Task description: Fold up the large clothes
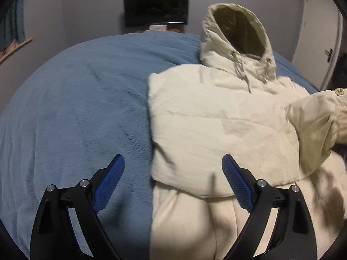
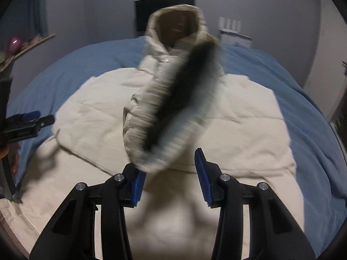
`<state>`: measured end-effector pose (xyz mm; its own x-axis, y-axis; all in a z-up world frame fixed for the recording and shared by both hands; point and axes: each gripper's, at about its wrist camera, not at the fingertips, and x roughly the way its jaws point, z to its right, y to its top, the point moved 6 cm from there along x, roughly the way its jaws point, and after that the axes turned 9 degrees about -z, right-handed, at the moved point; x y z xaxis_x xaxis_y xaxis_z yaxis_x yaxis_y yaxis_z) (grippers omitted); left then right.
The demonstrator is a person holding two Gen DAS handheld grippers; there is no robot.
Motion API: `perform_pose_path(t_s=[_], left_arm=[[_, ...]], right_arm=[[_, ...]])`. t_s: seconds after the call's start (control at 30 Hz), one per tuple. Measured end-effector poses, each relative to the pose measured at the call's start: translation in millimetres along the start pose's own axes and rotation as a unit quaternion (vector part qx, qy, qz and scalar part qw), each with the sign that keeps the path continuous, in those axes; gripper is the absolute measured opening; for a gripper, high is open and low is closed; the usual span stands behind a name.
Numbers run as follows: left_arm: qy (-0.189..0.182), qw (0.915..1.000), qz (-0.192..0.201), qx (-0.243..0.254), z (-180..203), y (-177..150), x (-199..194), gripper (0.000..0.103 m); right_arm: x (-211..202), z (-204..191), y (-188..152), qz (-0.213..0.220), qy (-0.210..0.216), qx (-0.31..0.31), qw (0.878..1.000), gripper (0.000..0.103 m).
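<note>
The cream puffer jacket lies flat on the bed's blue cover, with its hood propped up at the far end and gaping open. One sleeve is lifted off the jacket's body and hangs in the air above it, with the dark mouth of its ribbed cuff turned toward my right camera.

My right gripper sits over the near part of the jacket with its jaws about halfway closed. The cuff end of the sleeve lies against the left pad and covers the pad's tip, while the right pad shows bare. The sleeve is badly smeared by motion, so I cannot tell whether the pads actually pinch it.

My left gripper is spread wide and holds nothing. It hovers over the jacket's left edge, one finger above the cover and the other above the cream fabric, with a folded panel of the jacket just beyond it.

A small patch label on the raised sleeve is too small and blurred to read. The jacket's near hem runs out of frame below both grippers. Beyond the hood, a dark screen hangs on the wall, and right of the jacket stands a white door.
</note>
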<state>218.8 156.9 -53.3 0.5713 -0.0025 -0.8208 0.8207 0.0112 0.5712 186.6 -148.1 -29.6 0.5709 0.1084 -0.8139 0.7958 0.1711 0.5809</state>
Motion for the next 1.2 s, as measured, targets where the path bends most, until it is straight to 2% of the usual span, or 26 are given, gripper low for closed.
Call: perform_pose_path(t_s=[0.07,0.13,0.2,0.27,0.33,0.43,0.5,0.6,0.63,0.67,0.7,0.73,0.83,1.03,1.1,1.2], left_arm=[[0.008,0.9998,0.0,0.017,6.8,-0.6,1.4,0.087],[0.009,0.9996,-0.001,0.025,11.2,-1.2,2.5,0.087],[0.009,0.9995,-0.002,0.029,13.3,-1.4,3.0,0.087],[0.008,0.9995,-0.002,0.031,14.1,-1.0,3.0,0.087],[0.007,0.9995,-0.001,0.03,14.1,-1.3,1.7,0.087],[0.007,0.9995,0.0,0.029,14.7,-0.6,1.3,0.087],[0.008,0.9995,-0.001,0.031,15.0,-1.0,1.9,0.087],[0.01,0.9993,-0.002,0.036,18.2,-1.3,2.9,0.087],[0.011,0.9992,-0.003,0.038,19.7,-1.7,3.4,0.087],[0.012,0.9991,-0.004,0.04,20.3,-1.9,3.7,0.087],[0.014,0.9989,-0.004,0.044,21.9,-2.1,4.1,0.087],[0.014,0.9988,-0.004,0.046,22.7,-2.5,3.9,0.087],[0.017,0.9984,-0.001,0.054,26.5,-3.0,2.8,0.087],[0.013,0.9979,0.004,0.064,33.9,-2.8,0.0,0.087],[0.011,0.9976,0.002,0.068,36.2,-4.4,1.1,0.087],[0.014,0.9969,-0.004,0.077,38.8,-6.7,4.3,0.087]], right_arm=[[3.3,17.5,-4.0,-0.007,0.006,0.022,1.0,0.041],[8.2,34.3,-5.9,-0.018,0.038,0.05,0.998,0.041],[10.7,44.6,-8.3,-0.025,0.073,0.07,0.995,0.047],[9.0,51.8,-11.4,-0.025,0.099,0.075,0.992,0.059],[2.0,56.4,-13.0,-0.013,0.125,0.069,0.99,0.061],[-13.3,53.3,-16.3,0.007,0.159,0.046,0.986,0.076],[-18.5,57.2,-17.2,0.014,0.166,0.041,0.985,0.076],[-12.6,65.0,-19.2,0.001,0.176,0.07,0.982,0.076],[-10.7,67.6,-19.8,0.002,0.177,0.077,0.981,0.072],[-8.7,68.1,-20.6,0.0,0.172,0.082,0.982,0.054],[-5.6,69.4,-20.5,-0.004,0.164,0.086,0.983,0.042],[-2.4,72.2,-20.7,-0.009,0.154,0.09,0.984,0.015],[-8.6,83.1,-19.4,0.007,0.139,0.108,0.984,0.01],[-32.8,108.4,-5.4,0.052,0.091,0.11,0.988,0.009],[-27.7,112.2,-5.9,0.042,0.081,0.109,0.99,0.007],[-3.7,115.4,-18.4,0.001,0.076,0.12,0.99,0.007]])
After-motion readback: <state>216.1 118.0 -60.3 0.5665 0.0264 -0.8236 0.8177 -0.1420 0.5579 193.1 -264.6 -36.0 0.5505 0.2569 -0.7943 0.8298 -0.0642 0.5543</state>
